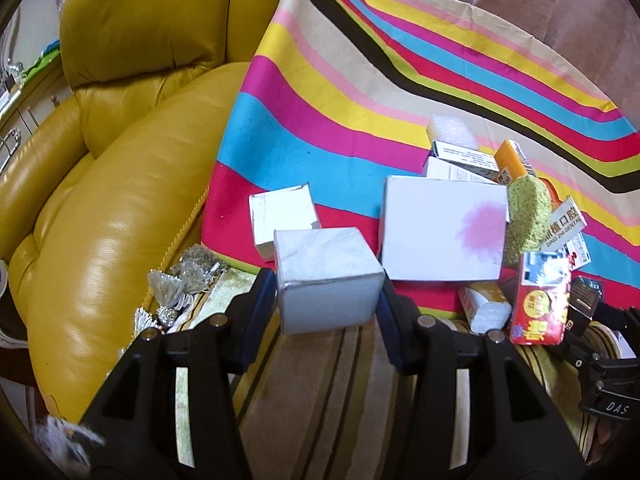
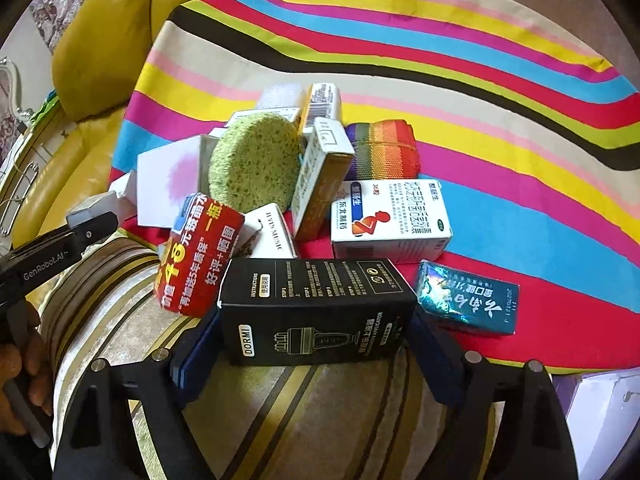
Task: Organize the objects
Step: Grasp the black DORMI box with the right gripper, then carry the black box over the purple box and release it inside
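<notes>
My left gripper [image 1: 326, 285] is shut on a small white box [image 1: 328, 268], held just above the near edge of the striped cloth [image 1: 320, 120]. My right gripper [image 2: 316, 320] is shut on a black DORMI box [image 2: 316, 300], its blue pads [image 2: 200, 340] against the box's two short sides. A pile of boxes lies behind it: a red carton [image 2: 200, 256], a green sponge [image 2: 256, 162], a white medicine box [image 2: 390, 216], a teal box [image 2: 466, 300] and a rainbow strap roll [image 2: 380, 148]. The left wrist view shows a large white box with a pink flower [image 1: 442, 228].
A yellow leather armchair [image 1: 120, 200] stands left of the cloth. A brown-striped cushion [image 2: 320, 420] lies under both grippers. Another small white box [image 1: 282, 214] sits behind the held one. Silver tassels [image 1: 180, 284] lie beside the chair. A person's hand [image 2: 16, 360] shows at the left edge.
</notes>
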The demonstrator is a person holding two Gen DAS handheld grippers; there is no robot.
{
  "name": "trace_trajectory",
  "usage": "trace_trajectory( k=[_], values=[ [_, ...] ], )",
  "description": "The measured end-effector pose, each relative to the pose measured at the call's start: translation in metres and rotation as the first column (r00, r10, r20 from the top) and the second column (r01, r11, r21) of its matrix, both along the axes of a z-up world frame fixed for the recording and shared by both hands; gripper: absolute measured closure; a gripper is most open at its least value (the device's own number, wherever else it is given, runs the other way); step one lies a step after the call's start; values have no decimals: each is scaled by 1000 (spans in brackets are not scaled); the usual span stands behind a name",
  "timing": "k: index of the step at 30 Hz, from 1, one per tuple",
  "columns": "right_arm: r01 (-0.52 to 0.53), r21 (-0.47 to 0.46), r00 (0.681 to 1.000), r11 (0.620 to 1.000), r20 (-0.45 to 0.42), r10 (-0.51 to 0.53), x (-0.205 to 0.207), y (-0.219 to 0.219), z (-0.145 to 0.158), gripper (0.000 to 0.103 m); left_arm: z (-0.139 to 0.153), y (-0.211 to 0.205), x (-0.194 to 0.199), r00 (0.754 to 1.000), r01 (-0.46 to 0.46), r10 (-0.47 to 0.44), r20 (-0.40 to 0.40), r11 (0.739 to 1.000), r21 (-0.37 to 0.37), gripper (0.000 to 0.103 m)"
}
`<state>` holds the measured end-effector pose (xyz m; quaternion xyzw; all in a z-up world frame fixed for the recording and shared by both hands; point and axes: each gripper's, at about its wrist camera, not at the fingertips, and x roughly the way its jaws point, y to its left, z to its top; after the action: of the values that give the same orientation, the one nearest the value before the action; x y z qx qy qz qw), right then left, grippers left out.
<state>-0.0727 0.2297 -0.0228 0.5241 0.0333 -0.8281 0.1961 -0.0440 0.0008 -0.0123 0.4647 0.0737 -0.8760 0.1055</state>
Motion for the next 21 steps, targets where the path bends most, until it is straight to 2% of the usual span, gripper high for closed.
trace_trajectory(
  k=[2,12,21],
  values=[
    [-1,10,1000,1000,-17,1,4,0,3,16,5,7,5,1000,-4,4,-20,1000,-30,49],
    [47,14,991,999,-123,-45,30,11,25,16,22,38,18,997,42,-47,-60,996,-84,49],
    [121,-37,981,992,-151,-125,46,34,39,16,31,62,25,990,109,-118,-76,987,-115,49]
  ],
)
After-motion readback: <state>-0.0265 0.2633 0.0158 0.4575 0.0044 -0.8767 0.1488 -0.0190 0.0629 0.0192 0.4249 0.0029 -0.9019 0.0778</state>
